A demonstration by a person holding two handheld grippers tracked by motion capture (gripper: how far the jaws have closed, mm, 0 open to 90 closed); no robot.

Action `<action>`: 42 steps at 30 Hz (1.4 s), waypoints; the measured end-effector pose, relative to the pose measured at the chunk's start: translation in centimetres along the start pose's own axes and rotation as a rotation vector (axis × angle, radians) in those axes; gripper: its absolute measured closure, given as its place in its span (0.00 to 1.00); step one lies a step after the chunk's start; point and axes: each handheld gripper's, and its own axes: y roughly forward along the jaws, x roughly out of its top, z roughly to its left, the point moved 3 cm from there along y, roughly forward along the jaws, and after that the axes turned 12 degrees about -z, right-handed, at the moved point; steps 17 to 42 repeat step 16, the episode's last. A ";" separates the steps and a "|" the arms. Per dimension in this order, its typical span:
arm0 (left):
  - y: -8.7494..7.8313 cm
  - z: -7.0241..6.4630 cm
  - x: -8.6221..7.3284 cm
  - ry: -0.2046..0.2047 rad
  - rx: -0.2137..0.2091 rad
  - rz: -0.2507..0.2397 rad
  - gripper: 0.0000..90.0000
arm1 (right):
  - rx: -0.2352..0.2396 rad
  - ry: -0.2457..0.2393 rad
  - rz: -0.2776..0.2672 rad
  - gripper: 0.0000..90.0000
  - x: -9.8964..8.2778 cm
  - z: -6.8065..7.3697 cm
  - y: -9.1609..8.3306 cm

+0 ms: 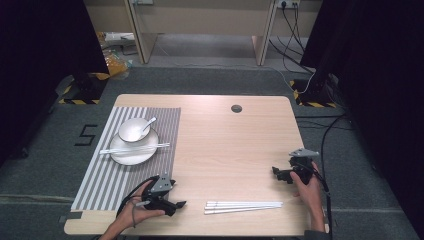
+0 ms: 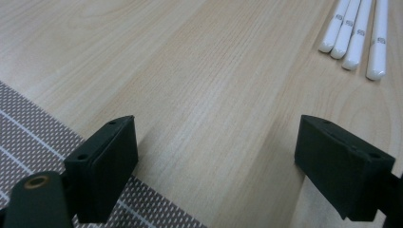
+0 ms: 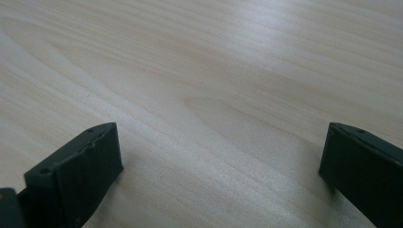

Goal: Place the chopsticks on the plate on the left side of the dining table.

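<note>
Black jaws of the left claw (image 2: 216, 156) stand wide apart over bare wooden surface (image 2: 204, 85), grasping nothing; white chopsticks (image 2: 356, 33) lie upper right. Right claw (image 3: 218, 171) likewise gapes, released, above bare wood.

Each black hand-held gripper (image 1: 176, 204) (image 1: 278, 173) carries a grey three-cornered plate and trailing black cable
</note>
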 end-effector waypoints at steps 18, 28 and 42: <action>-0.4 -0.2 -0.2 -0.006 0.007 0.000 0.15 | 0.003 -0.001 0.001 0.00 0.0 0.0 0.0; -0.4 -0.2 -0.2 -0.006 0.007 0.000 0.15 | 0.003 -0.001 0.001 0.00 0.0 0.0 0.0; -0.4 -0.2 -0.2 -0.006 0.007 0.000 0.15 | 0.003 -0.001 0.001 0.00 0.0 0.0 0.0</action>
